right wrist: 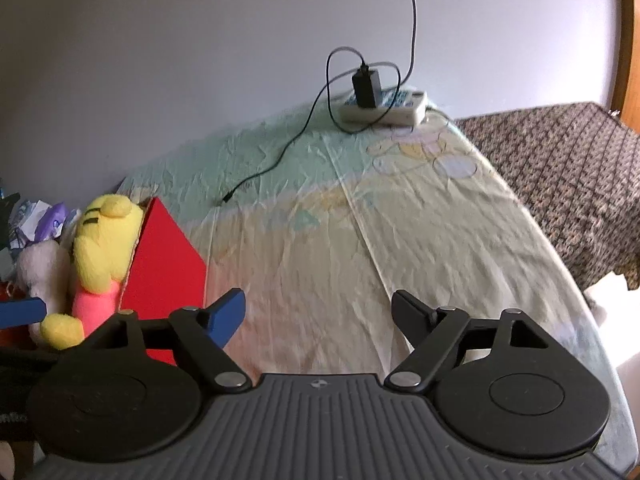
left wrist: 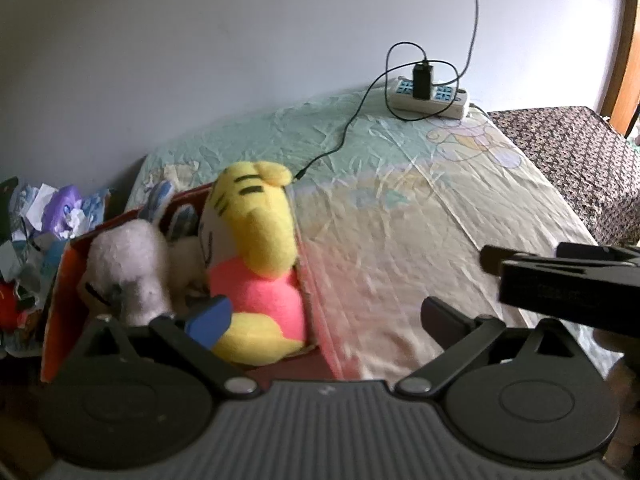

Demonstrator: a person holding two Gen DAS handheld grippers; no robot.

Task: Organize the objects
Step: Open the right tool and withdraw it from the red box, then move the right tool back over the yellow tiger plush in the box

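A red cardboard box (left wrist: 56,300) sits on the bed at the left and holds soft toys. A yellow and pink tiger plush (left wrist: 256,248) lies along its right wall, a white plush (left wrist: 128,264) beside it, and a blue-striped toy (left wrist: 160,200) behind. My left gripper (left wrist: 326,314) is open over the box's right edge, with its blue-padded finger just above the tiger plush and nothing gripped. My right gripper (right wrist: 318,308) is open and empty over the bare sheet, right of the box (right wrist: 164,268) and the tiger plush (right wrist: 104,248).
A white power strip (left wrist: 430,100) with a black charger and a loose black cable (left wrist: 340,140) lies at the far end of the bed. A dark patterned blanket (right wrist: 568,176) is on the right. A heap of wrappers and paper (left wrist: 44,216) lies left of the box.
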